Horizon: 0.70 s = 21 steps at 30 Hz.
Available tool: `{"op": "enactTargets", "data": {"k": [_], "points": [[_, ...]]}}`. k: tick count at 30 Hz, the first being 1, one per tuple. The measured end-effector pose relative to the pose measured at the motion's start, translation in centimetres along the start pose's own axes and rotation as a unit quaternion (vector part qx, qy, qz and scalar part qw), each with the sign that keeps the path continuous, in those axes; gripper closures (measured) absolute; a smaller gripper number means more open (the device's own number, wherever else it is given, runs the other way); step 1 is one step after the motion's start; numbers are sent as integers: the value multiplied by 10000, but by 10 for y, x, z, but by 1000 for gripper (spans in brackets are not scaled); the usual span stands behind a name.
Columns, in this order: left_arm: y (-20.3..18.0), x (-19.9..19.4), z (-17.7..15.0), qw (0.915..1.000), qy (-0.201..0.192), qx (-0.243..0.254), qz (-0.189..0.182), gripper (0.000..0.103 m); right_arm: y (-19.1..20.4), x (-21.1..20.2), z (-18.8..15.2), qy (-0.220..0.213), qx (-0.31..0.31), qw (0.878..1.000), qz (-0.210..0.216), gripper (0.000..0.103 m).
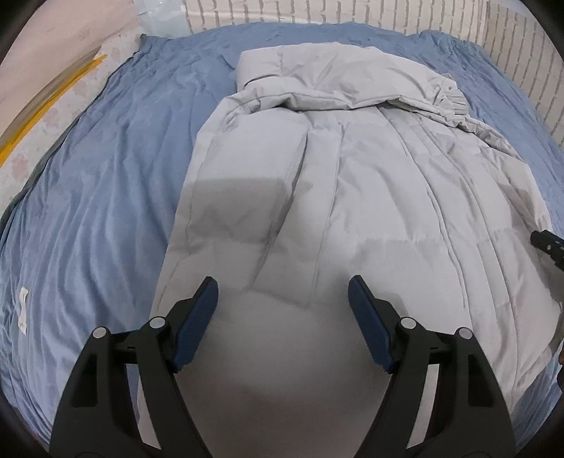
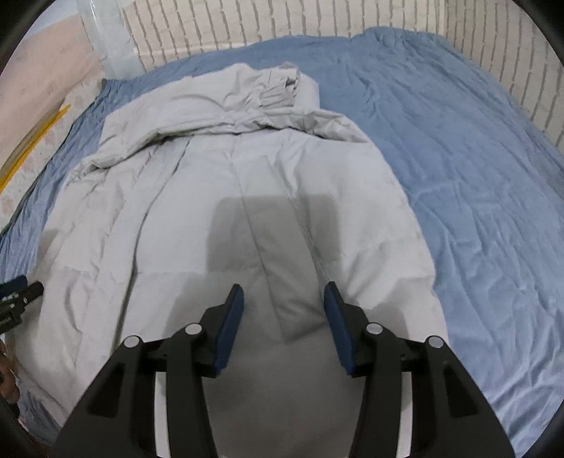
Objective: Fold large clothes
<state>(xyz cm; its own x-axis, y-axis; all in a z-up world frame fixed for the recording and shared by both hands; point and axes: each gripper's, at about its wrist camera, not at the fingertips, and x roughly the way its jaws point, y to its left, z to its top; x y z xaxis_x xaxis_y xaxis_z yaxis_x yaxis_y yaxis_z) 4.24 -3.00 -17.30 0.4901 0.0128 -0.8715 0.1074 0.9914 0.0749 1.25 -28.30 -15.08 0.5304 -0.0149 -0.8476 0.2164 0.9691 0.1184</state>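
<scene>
A large pale grey padded coat (image 1: 317, 183) lies lengthwise on a blue bedsheet (image 1: 105, 183), its sleeves folded across the top end near the hood. My left gripper (image 1: 283, 292) is open and empty, hovering over the coat's near hem on the left side. My right gripper (image 2: 283, 299) is open and empty over the near hem on the right side of the coat (image 2: 229, 197). The right gripper's tip shows at the right edge of the left wrist view (image 1: 548, 243). The left gripper's tip shows at the left edge of the right wrist view (image 2: 17, 289).
The blue sheet (image 2: 458, 176) covers a wide bed. A white brick-pattern wall (image 2: 282, 21) runs along the far and right sides. A pale floor with a yellow strip (image 1: 46, 105) lies to the left. A clear plastic item (image 1: 162, 17) stands at the far left corner.
</scene>
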Motion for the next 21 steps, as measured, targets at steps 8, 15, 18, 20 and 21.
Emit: {"op": "enactTargets", "data": {"k": [8, 15, 18, 20, 21], "points": [[17, -27, -12, 9998, -167, -77, -51, 25, -1, -23, -15, -270, 22, 9996, 70, 54], [42, -38, -32, 9992, -161, -251, 270, 41, -13, -45, -35, -325, -82, 9993, -152, 55], [58, -24, -42, 9986, 115, -485, 195, 66, -26, -42, -46, -162, 90, 9997, -134, 67], [62, -13, -49, 9979, 315, -493, 267, 75, -32, -37, -53, -31, 153, 9997, -205, 75], [64, -5, -54, 9977, 402, -486, 239, 75, -35, -33, -55, 77, 207, 9996, -176, 77]]}}
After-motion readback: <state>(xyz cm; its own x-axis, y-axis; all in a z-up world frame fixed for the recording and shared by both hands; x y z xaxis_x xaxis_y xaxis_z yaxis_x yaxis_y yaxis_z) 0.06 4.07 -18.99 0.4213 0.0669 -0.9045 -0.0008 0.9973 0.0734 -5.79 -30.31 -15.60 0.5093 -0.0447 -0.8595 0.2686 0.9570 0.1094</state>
